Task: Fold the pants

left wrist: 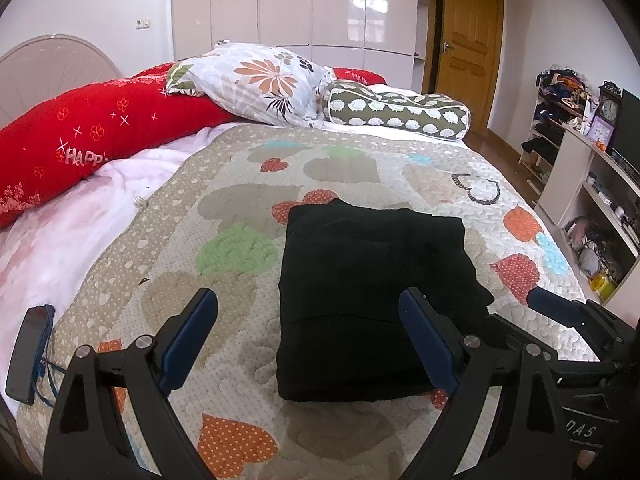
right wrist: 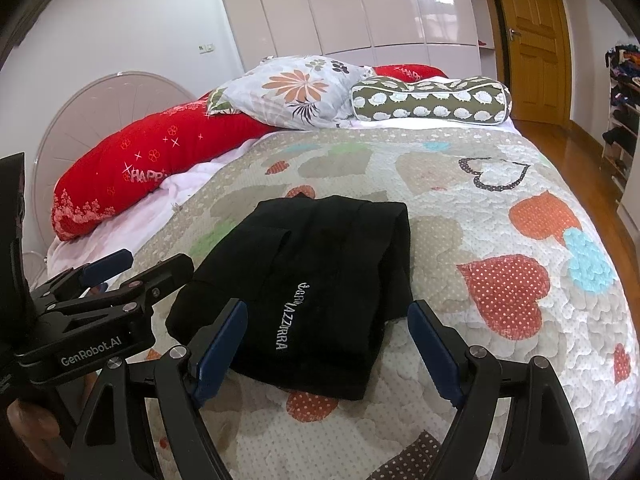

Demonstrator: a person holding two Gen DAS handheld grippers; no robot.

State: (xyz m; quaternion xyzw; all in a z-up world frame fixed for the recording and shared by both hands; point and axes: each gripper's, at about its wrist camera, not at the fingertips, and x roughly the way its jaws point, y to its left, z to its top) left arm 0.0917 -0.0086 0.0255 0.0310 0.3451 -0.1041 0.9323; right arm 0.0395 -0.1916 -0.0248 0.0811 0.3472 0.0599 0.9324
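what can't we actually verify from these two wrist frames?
- Underside and inner layers of the folded black pants: hidden by the top layer, both views.
- First word of the white lettering on the pants: too small and skewed, right wrist view.
- Phone screen: seen edge-on near the frame edge, left wrist view.
- Both claws, left and right, are open; their handles are cut off by the bottom edge.

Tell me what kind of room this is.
Almost certainly a home bedroom: a bed under a heart-patterned quilt, pillows by the headboard, and a glossy wardrobe. Folded black pants lie on the quilt.
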